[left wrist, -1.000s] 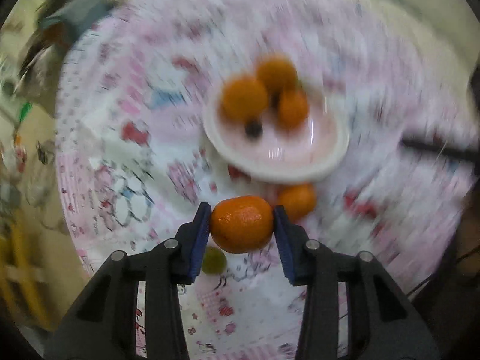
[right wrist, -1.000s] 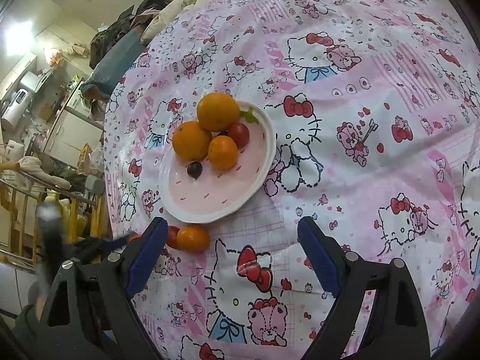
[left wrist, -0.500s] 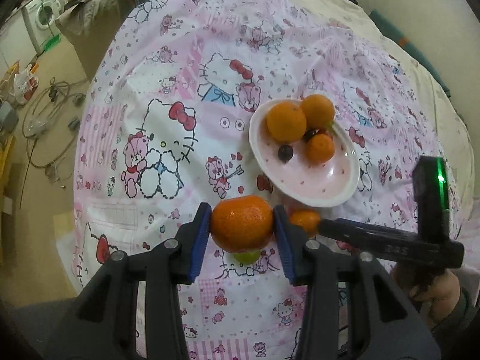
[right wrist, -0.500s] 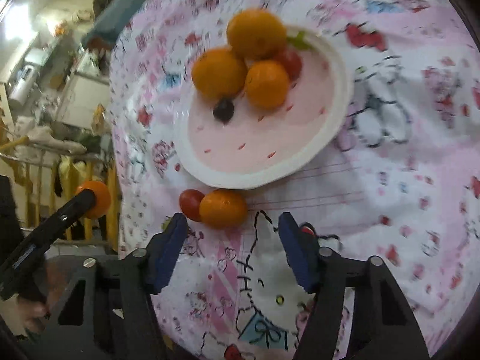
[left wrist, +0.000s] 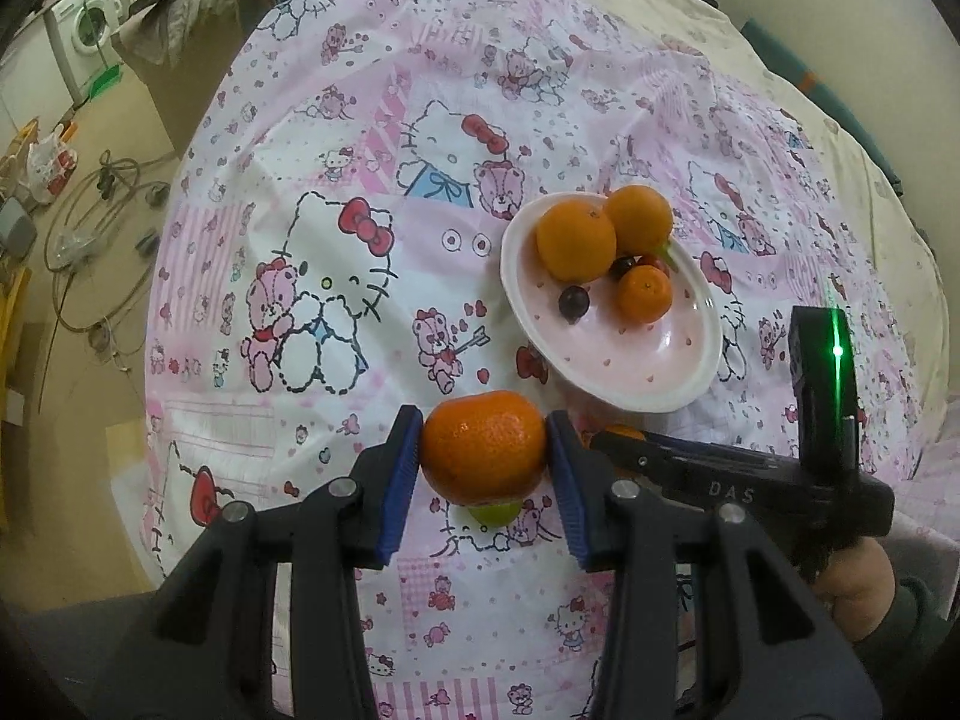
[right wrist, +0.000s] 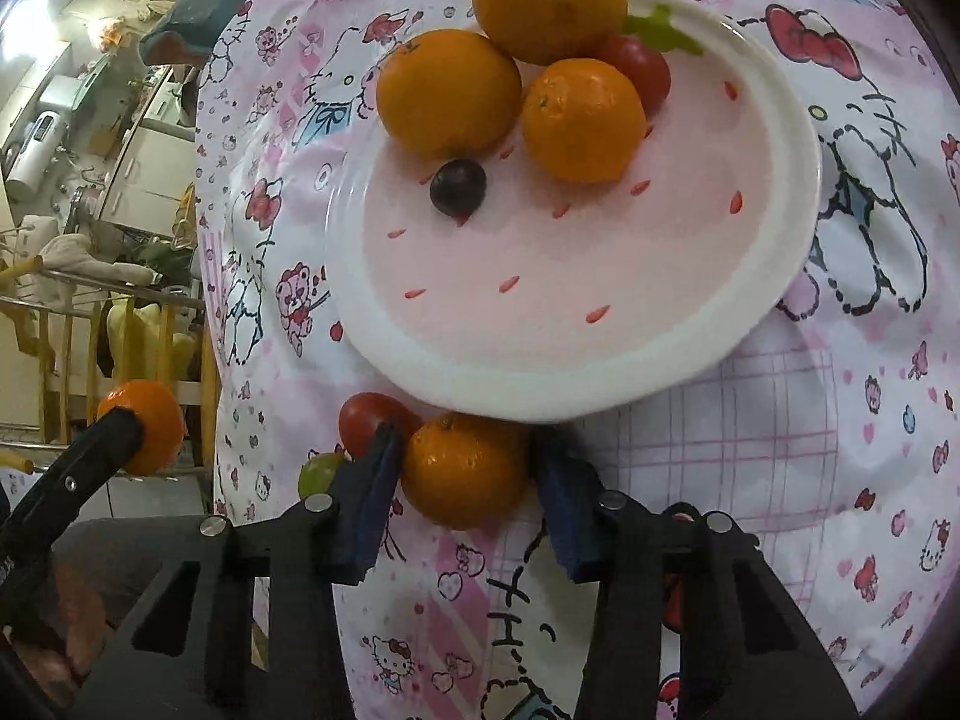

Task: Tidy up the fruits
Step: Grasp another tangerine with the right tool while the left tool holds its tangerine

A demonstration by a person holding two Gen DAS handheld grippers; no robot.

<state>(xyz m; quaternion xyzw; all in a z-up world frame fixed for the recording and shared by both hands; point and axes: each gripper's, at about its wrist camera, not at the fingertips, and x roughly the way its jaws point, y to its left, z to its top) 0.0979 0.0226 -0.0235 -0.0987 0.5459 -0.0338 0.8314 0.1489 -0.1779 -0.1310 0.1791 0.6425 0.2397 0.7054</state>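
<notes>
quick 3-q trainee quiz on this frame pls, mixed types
1. True or false: the left gripper holds a mandarin clear of the plate.
2. What lies between the closing jaws of the right gripper?
A. the dark grape
B. the small orange beside the plate
C. the red tomato on the cloth
3. How many orange fruits are on the plate?

Key: 1 true; 2 B; 3 three.
</notes>
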